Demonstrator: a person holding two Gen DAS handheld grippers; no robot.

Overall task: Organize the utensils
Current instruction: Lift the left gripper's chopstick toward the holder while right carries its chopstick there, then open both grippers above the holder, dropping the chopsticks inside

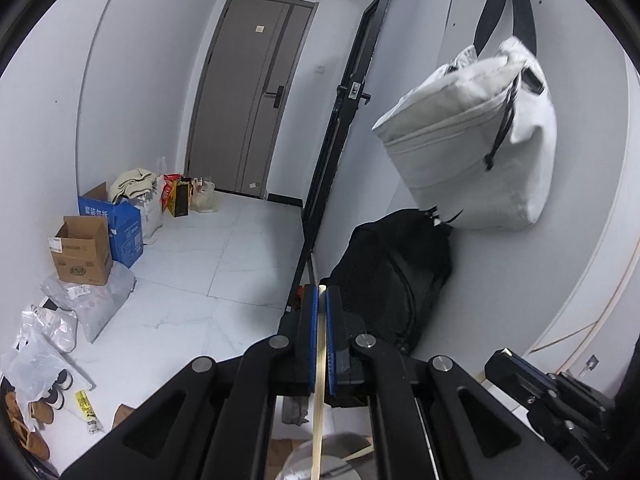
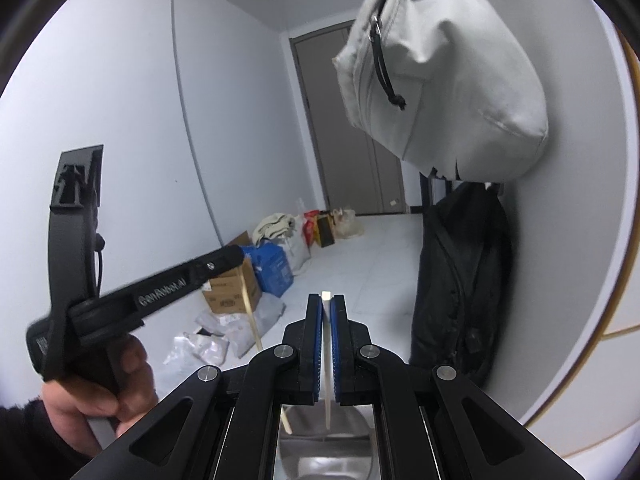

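Left wrist view: left tool [image 1: 322, 292] pinching a pale wooden chopstick [image 1: 319, 368] between its blue pads [image 1: 331, 340], jaws pressed tight on it; the stick runs along the jaws, tip flush at the fingertips, tail passing down under the tool body toward a round shiny metal vessel [image 1: 320, 458] at the near edge, only partly seen. Tool points into a white-walled room. Far centre, a grey door [image 1: 256, 96]. Along the left wall on the tiled floor [image 1: 224, 248]: a blue carton [image 1: 120, 220], a brown cardboard box [image 1: 82, 254], plastic bags and shoes nearer. To the right, a light grey bag [image 1: 476, 144] hangs on the wall, a black backpack [image 1: 396, 276] below it on the floor. Near right corner, part of the right tool [image 1: 520, 376] shows, its jaws not readable here. Right wrist view: right tool [image 2: 326, 300] closed on a second chopstick [image 2: 327, 344], pale, held edge-on between blue pads, tip just proud of the fingertips, tail reaching down over a metal basin [image 2: 320, 456] seen below the tool. To the left, a hand [image 2: 100, 392] grips the handle of the left tool [image 2: 236, 258], which points right and away; its chopstick [image 2: 250, 312] hangs slanting down from the jaws. Grey bag [image 2: 444, 92] high on the right, black backpack [image 2: 460, 280] beneath, door [image 2: 348, 128] far behind.
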